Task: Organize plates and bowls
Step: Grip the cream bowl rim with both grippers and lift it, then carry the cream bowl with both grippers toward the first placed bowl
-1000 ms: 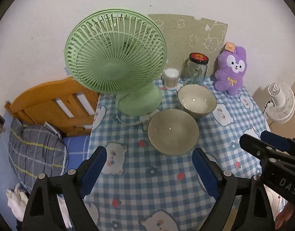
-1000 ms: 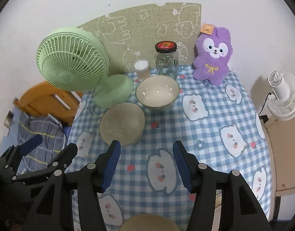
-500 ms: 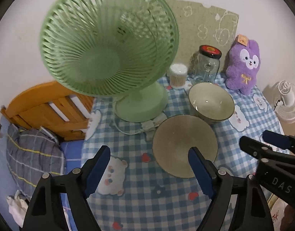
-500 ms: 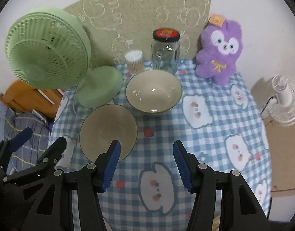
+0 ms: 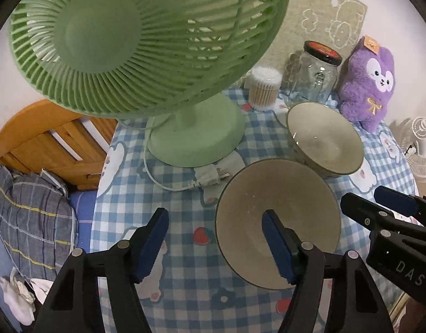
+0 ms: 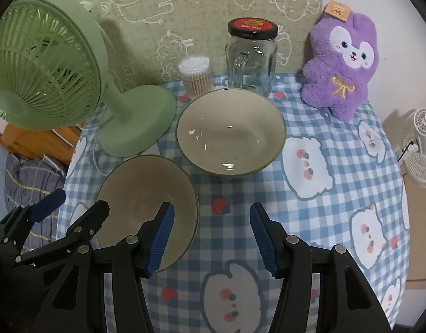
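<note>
A shallow beige plate (image 5: 276,211) (image 6: 140,188) lies on the blue checked tablecloth. A deeper beige bowl (image 5: 324,138) (image 6: 229,130) stands just behind it to the right. My left gripper (image 5: 215,238) is open, its right finger over the plate's near left part and its left finger over bare cloth. My right gripper (image 6: 211,236) is open and empty, its left finger over the plate's near right edge. Each gripper shows at the edge of the other's view.
A green desk fan (image 5: 146,36) (image 6: 46,66) stands at the back left, its cord and plug (image 5: 210,177) lying beside the plate. A glass jar (image 6: 251,55), a cotton swab tub (image 6: 197,76) and a purple plush (image 6: 343,63) line the back. A wooden bed frame (image 5: 54,144) lies left of the table.
Both grippers have moved forward and lower toward the plate and bowl, which now look larger. Both stay open. The dishes have not moved.
</note>
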The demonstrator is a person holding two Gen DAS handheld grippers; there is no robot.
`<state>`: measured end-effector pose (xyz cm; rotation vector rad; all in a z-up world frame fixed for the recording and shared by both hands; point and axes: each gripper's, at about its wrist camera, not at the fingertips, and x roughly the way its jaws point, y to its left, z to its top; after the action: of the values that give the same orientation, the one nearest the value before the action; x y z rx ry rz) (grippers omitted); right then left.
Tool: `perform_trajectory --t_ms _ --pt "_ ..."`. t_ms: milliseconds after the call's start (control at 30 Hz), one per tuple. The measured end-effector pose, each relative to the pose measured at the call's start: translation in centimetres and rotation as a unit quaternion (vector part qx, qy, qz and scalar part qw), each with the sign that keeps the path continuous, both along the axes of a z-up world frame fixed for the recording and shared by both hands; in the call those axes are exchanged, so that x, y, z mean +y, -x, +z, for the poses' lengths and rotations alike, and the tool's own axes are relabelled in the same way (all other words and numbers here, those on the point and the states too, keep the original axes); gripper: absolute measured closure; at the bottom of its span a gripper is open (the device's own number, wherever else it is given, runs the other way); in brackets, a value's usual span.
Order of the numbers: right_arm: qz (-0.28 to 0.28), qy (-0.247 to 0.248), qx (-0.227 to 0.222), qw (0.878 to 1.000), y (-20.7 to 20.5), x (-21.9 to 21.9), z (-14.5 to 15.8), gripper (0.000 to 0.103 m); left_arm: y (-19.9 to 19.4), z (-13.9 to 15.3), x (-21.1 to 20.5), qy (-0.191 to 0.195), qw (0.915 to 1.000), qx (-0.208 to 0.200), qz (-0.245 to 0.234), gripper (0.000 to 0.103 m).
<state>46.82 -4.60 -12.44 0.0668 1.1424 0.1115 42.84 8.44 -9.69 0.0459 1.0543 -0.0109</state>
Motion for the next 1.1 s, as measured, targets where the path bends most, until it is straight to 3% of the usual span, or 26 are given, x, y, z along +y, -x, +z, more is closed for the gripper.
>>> perform_trajectory --t_ms 100,167,333,600,667,733,867,1100 --pt "0.01 0.008 0.0 1.0 -0.4 0.5 -0.4 0.045 -0.6 -0.6 -0.2 0.003 1.0 0.008 -0.005 0.043" --pt "0.017 0.009 0.002 1.0 -0.7 0.8 -0.8 0.052 -0.8 -1.1 -0.3 0.003 0.9999 0.012 -0.007 0.047" --pt "0.023 0.007 0.017 1.0 -1.1 1.1 -2.0 0.066 -1.0 -1.8 -0.6 -0.001 0.9999 0.007 -0.011 0.053" --pt "0.033 0.012 0.035 0.999 -1.7 1.9 -3.4 0.077 -1.7 -3.6 -0.2 0.008 0.9996 0.026 -0.007 0.066" --pt "0.035 0.01 0.041 0.999 -1.9 2.1 -3.8 0.086 -1.9 -3.8 -0.2 0.01 0.9995 0.03 -0.008 0.069" --pt "0.035 0.006 0.043 0.998 -2.0 2.1 -4.0 0.089 -2.0 -4.0 -0.2 0.008 0.9994 0.034 -0.007 0.073" --pt "0.033 0.008 0.039 0.999 -2.0 2.0 -4.2 0.091 -2.0 -4.2 -0.5 0.001 0.9986 0.051 -0.015 0.089" --pt "0.03 0.012 0.039 0.999 -2.0 2.2 -4.0 0.092 -2.1 -4.3 -0.4 0.002 0.9983 0.057 -0.01 0.091"
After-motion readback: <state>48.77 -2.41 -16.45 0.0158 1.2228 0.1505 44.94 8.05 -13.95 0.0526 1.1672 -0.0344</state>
